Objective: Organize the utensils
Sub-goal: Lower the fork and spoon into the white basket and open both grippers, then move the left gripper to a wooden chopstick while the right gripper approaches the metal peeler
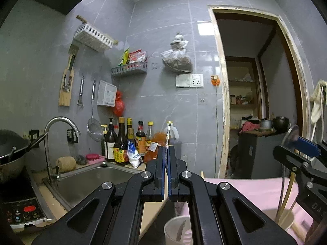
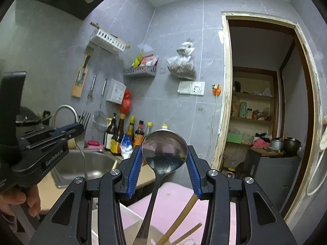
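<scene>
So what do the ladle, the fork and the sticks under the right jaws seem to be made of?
Ladle: probably stainless steel, polished; its bowl mirrors the room. Fork: also shiny grey metal, likely steel. Sticks: matte tan, probably bamboo or wood chopsticks.

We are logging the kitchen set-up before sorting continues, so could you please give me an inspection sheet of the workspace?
Surface: pink cloth over the counter beside the steel sink.
Job's things: fork and spoon held upright; chopsticks in a white cup.
Clutter: sauce bottles, scrubbers, wok.
Grippers: left gripper shut on the fork; right gripper around the spoon's bowl.
Cables: white cord below the orange hook.
Surroundings: grey tiled wall, open doorway.
</scene>
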Motion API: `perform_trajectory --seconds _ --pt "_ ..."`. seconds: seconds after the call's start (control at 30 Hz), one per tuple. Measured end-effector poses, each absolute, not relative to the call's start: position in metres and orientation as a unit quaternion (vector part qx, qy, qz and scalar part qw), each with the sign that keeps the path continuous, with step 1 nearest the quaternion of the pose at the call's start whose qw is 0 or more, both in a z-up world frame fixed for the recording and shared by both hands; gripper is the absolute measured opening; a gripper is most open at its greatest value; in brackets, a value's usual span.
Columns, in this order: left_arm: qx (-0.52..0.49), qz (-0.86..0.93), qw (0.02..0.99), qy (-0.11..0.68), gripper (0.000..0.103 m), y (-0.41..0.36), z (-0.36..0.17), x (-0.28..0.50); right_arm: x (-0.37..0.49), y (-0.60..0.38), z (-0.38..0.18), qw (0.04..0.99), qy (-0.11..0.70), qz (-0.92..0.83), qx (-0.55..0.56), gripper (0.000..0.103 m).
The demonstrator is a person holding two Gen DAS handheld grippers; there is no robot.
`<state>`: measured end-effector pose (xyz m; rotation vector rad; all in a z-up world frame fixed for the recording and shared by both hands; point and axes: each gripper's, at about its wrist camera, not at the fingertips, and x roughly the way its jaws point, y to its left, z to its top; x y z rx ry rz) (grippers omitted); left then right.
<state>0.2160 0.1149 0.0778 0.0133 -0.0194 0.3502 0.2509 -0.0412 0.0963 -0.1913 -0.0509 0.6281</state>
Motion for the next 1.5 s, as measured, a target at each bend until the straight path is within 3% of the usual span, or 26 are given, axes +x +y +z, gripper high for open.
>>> perform_trajectory --seconds 0.43,0.77,1.0,1.23,1.37,1.43,1.5 --pt "-0.062 0.106 0.991 0.058 0.002 0.127 0.050 0.226 0.256 -0.041 0.070 0.943 0.002 0.316 -0.104 0.041" --pt "-0.126 0.039 0.987 0.095 0.008 0.134 0.056 0.221 0.245 -0.047 0.076 0.943 -0.017 0.318 -0.093 0.049" --pt "-0.140 0.027 0.986 0.088 0.028 0.134 0.067 0.213 0.239 -0.055 0.085 0.944 -0.033 0.318 -0.077 0.055" --pt "-0.142 0.015 0.987 0.068 0.057 0.123 0.082 0.201 0.229 -0.076 0.099 0.950 -0.048 0.302 -0.058 0.076" --pt "-0.127 0.012 0.990 0.055 0.068 0.107 0.090 0.192 0.224 -0.097 0.104 0.955 -0.047 0.288 -0.043 0.088" --pt "-0.118 0.011 0.992 0.051 0.077 0.098 0.093 0.189 0.221 -0.110 0.106 0.959 -0.047 0.277 -0.036 0.100" --pt "-0.112 0.006 0.993 0.046 0.082 0.089 0.095 0.186 0.218 -0.124 0.107 0.962 -0.046 0.266 -0.028 0.103"
